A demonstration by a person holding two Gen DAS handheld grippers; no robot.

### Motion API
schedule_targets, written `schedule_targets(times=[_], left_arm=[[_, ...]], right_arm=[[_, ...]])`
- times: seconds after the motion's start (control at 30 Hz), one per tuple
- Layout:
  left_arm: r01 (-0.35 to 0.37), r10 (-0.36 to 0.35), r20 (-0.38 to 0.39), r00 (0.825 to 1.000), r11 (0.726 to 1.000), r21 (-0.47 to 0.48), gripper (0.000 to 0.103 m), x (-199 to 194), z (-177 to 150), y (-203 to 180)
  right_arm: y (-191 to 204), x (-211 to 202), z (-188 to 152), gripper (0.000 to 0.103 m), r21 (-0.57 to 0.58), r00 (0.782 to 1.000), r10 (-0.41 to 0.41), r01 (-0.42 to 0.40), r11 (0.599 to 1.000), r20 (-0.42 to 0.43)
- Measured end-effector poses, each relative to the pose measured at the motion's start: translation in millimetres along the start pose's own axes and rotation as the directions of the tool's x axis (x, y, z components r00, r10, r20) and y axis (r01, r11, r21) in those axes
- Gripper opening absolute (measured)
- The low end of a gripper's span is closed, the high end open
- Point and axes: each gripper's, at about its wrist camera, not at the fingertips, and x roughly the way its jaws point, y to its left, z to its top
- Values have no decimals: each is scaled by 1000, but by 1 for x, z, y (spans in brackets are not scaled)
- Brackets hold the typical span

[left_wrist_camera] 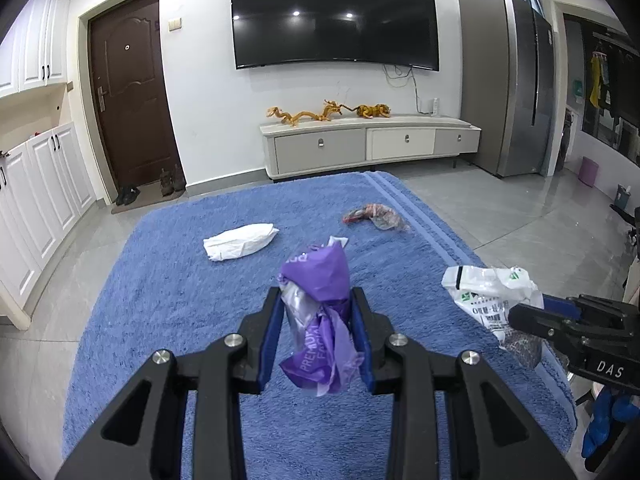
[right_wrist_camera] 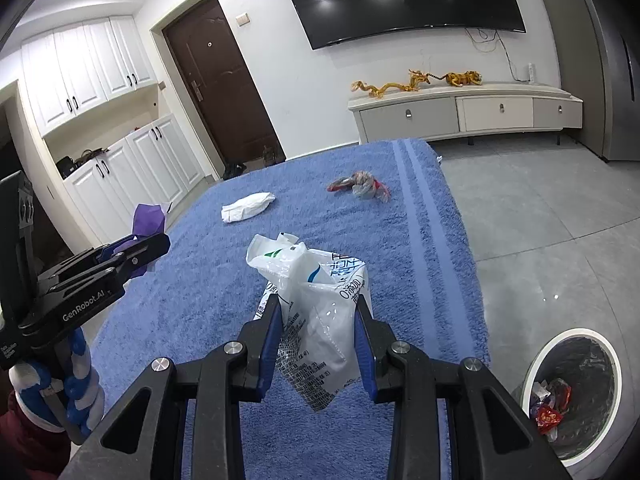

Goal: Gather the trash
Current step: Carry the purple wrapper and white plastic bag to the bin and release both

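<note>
L tool [left_wrist_camera: 318, 328] clamping purple wrapper [left_wrist_camera: 316, 280], R tool [right_wrist_camera: 318, 334] clamping white bag [right_wrist_camera: 316, 300], over blue rug [right_wrist_camera: 360, 216], grey tile floor [right_wrist_camera: 540, 220].

Trash bin [right_wrist_camera: 576, 396]: lower rim cut by picture edge; contents partly indistinct. Purple wrapper [right_wrist_camera: 149, 220]: lower part hidden behind left gripper [right_wrist_camera: 154, 246]. White packet [left_wrist_camera: 490, 294]: print illegible.

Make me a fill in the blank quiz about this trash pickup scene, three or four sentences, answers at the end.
1. The left gripper is shut on a crumpled ____ wrapper.
2. The right gripper holds a ____ plastic bag.
3. The number of trash pieces lying loose on the blue towel is ____.
4. The trash bin stands on the floor to the ____ of the right gripper.

Missing words: purple; white; two; right
</note>
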Motion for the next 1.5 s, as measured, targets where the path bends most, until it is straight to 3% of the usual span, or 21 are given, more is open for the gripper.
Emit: schedule_targets(times=[0.47, 0.87, 1.33, 1.5], left_arm=[[-13, 13, -36, 999, 1000, -7, 31, 14, -8, 4], [-35, 36, -47, 998, 999, 19, 31, 17, -7, -6], [-23, 29, -62, 998, 996, 89, 31, 21, -4, -30], [17, -6, -77, 997, 989, 149, 31, 27, 1, -53]], right_arm=[[-11, 1, -3, 32, 25, 1000, -20, 21, 999, -9], [-32, -16, -7, 32, 66, 999, -44, 42, 997, 31], [-83, -61, -15, 32, 174, 986, -125, 104, 979, 112], [-110, -83, -23, 32, 229, 973, -183, 147, 962, 142]])
